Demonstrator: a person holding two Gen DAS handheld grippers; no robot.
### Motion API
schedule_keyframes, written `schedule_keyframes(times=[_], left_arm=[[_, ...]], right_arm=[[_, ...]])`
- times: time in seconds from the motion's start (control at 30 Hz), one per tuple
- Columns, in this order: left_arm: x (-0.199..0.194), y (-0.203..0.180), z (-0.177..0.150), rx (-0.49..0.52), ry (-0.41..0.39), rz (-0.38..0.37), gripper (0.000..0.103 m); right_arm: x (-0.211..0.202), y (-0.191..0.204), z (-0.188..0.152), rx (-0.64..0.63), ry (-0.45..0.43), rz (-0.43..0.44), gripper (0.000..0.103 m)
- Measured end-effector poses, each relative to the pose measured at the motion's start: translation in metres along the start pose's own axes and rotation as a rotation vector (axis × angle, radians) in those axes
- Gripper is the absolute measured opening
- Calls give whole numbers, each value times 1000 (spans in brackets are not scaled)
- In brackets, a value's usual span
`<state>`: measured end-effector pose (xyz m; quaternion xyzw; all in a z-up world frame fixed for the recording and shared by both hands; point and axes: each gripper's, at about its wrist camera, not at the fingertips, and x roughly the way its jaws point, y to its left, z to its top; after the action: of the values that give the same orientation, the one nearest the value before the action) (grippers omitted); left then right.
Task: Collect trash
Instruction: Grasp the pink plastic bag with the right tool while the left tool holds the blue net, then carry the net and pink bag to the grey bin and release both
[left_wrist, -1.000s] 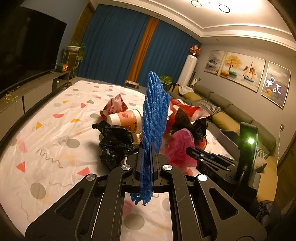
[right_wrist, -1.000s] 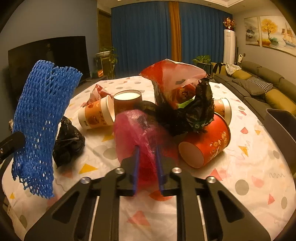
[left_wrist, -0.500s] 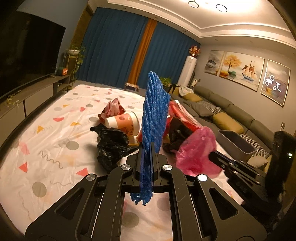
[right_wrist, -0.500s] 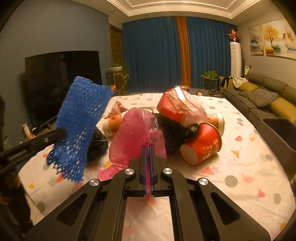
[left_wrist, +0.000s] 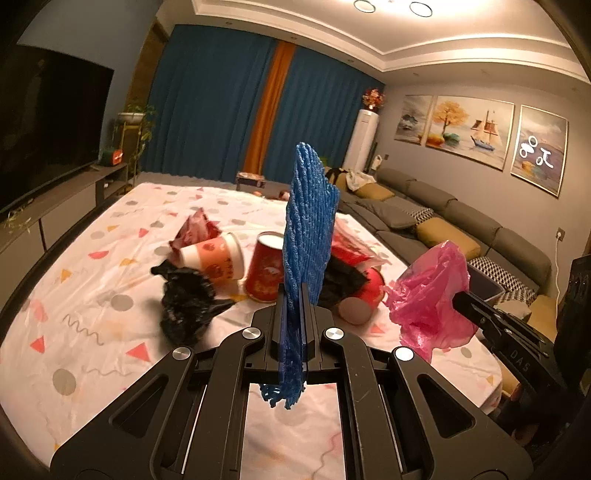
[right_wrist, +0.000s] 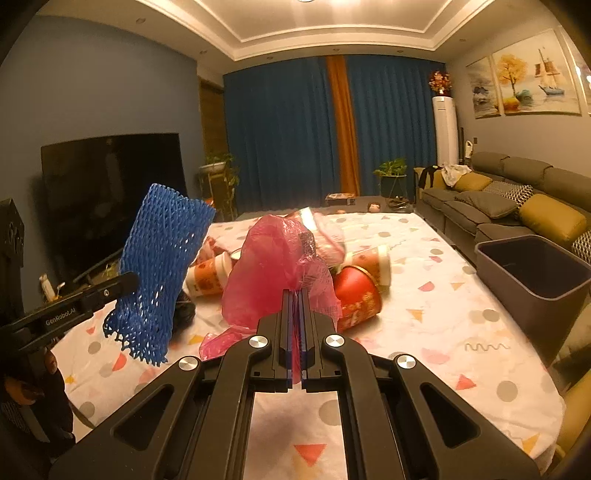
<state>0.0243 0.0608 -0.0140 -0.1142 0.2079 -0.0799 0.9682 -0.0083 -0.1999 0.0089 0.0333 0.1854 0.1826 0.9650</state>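
Left gripper (left_wrist: 293, 295) clamps blue foam net (left_wrist: 308, 221); right gripper (right_wrist: 294, 295) clamps pink plastic bag (right_wrist: 277, 266) — both held above the table (right_wrist: 461, 354). Grey bin (right_wrist: 535, 280) sits at the table's right edge — cloth between lies bare.

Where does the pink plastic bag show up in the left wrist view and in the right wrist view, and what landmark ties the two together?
Left wrist view: the pink plastic bag hangs at right of centre, pinched by the right gripper coming in from the right edge.
Right wrist view: the bag fills the centre, clamped just ahead of the camera.
Shared landmark: the blue foam net held in the left gripper.
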Motion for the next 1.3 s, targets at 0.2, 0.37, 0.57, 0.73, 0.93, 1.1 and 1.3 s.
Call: schedule_keyframes(times=[0.2, 0.37, 0.57, 0.73, 0.93, 1.1, 1.3], left_arm=[[8, -27, 7, 33, -5, -32, 5], [19, -52, 12, 61, -8, -65, 5], [32, -83, 16, 106, -11, -110, 5], [46, -104, 20, 135, -12, -145, 5], [68, -130, 28, 163, -13, -183, 5], [89, -161, 31, 193, -14, -223, 5], [118, -204, 36, 221, -23, -292, 5]], right_arm=[[-12, -24, 5, 46, -29, -27, 4], [-22, -43, 10, 71, -55, -66, 4], [-31, -68, 15, 92, -82, -117, 4], [-34, -87, 18, 117, -104, -159, 4], [-37, -113, 20, 139, -125, -227, 4], [-41, -138, 23, 151, -152, -308, 4], [-44, -170, 32, 166, -190, -405, 4]])
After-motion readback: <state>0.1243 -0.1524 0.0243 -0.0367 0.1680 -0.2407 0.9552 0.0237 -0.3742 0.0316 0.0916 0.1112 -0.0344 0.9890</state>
